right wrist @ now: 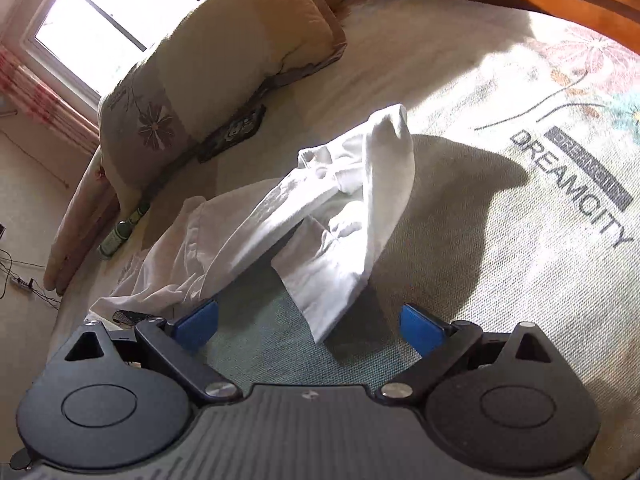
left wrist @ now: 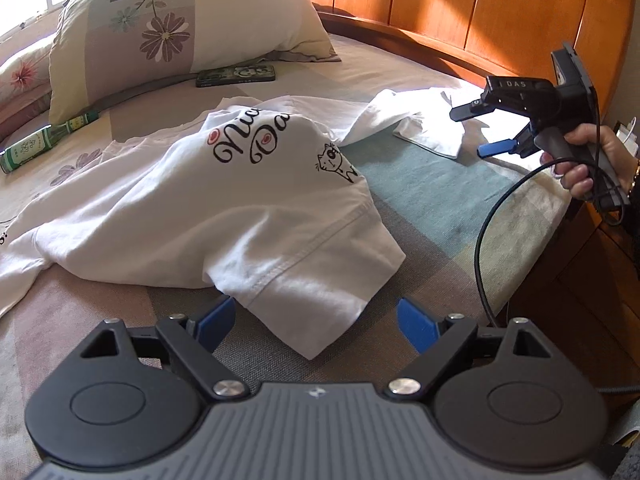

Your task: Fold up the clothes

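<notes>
A white T-shirt (left wrist: 192, 196) with a black script print lies crumpled on the bed sheet (left wrist: 432, 204). One hemmed corner of it reaches between the blue pads of my left gripper (left wrist: 316, 320), which stands open over it without pressing on the cloth. To the right, a hand (left wrist: 580, 168) holds my right gripper (left wrist: 476, 131) open above the far sleeve (left wrist: 424, 128). In the right wrist view that white sleeve (right wrist: 340, 216) runs down towards my right gripper (right wrist: 310, 328), its tip lying just ahead of the open blue pads.
A flowered pillow (left wrist: 160, 32) leans at the bed's head, with a dark phone case (left wrist: 236, 74) and a green bottle (left wrist: 40, 144) beside it. The wooden headboard (left wrist: 460, 8) runs along the back. A black cable (left wrist: 492, 220) hangs from the right gripper. A window (right wrist: 108, 20) is at the left.
</notes>
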`<state>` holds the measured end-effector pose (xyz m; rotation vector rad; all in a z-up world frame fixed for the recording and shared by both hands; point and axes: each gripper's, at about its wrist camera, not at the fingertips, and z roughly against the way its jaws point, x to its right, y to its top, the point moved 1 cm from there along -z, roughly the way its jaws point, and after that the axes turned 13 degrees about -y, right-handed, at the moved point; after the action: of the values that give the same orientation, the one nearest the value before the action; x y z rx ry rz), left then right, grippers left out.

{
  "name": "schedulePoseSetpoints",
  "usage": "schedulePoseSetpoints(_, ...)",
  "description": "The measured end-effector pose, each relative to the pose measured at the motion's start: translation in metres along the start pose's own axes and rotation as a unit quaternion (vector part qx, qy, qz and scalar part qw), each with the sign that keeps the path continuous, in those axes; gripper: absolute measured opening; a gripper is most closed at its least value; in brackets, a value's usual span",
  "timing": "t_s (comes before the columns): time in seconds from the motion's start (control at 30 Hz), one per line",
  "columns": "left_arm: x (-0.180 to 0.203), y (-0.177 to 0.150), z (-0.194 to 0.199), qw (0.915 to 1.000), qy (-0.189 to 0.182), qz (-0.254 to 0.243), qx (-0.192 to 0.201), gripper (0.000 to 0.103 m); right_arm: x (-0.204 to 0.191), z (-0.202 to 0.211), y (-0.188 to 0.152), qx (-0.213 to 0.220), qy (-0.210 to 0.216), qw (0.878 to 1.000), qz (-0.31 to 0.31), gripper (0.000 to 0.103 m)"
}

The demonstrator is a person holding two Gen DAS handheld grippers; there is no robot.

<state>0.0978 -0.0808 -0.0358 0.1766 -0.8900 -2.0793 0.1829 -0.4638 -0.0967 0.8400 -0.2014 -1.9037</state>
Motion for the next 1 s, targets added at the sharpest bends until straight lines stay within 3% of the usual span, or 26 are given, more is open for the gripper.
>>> schedulePoseSetpoints(0.1, 0.002, -0.001, 0.001, 1.0000, 0.002, 0.001, 0.000, 0.088, 0.000, -0.008, -0.007, 0.025, 0.022, 0.999, -0.015, 0.099)
schedulePoseSetpoints(0.2, 0.004, -0.001, 0.002, 1.0000, 0.004, 0.003, -0.001, 0.088, 0.004, -0.020, -0.003, 0.052, 0.029, 0.997, -0.052, 0.086)
schedulePoseSetpoints(0.3, 0.006, -0.002, 0.000, 1.0000, 0.002, 0.003, -0.003, 0.088, 0.013, -0.026, -0.005, 0.061, 0.021, 0.992, -0.107, 0.053)
schedulePoseSetpoints(0.33, 0.006, -0.003, -0.001, 1.0000, 0.000, 0.003, -0.005, 0.088, 0.016, -0.027, -0.007, 0.060, 0.014, 0.991, -0.119, 0.033)
schedulePoseSetpoints(0.37, 0.007, -0.003, -0.001, 1.0000, -0.001, 0.003, -0.006, 0.088, 0.018, -0.029, -0.011, 0.055, 0.005, 0.991, -0.120, 0.005)
schedulePoseSetpoints(0.5, 0.008, -0.003, -0.003, 0.9999, -0.004, 0.002, -0.009, 0.088, 0.022, -0.022, -0.012, 0.058, -0.013, 0.992, -0.115, 0.004)
schedulePoseSetpoints(0.6, 0.008, -0.003, -0.003, 1.0000, -0.005, 0.001, -0.007, 0.088, 0.013, -0.004, 0.001, 0.078, -0.067, 0.993, -0.059, 0.004)
schedulePoseSetpoints(0.77, 0.008, -0.001, -0.004, 1.0000, -0.005, 0.004, -0.004, 0.088, 0.036, 0.031, 0.036, 0.090, -0.137, 0.986, -0.028, 0.004)
schedulePoseSetpoints(0.9, 0.012, -0.001, -0.006, 0.9999, -0.012, -0.001, -0.006, 0.088, 0.067, 0.045, 0.071, 0.071, -0.172, 0.982, -0.041, 0.004)
schedulePoseSetpoints(1.0, 0.014, 0.000, -0.006, 0.9999, -0.012, -0.004, -0.006, 0.088, 0.077, 0.051, 0.094, 0.073, -0.227, 0.971, -0.015, 0.004)
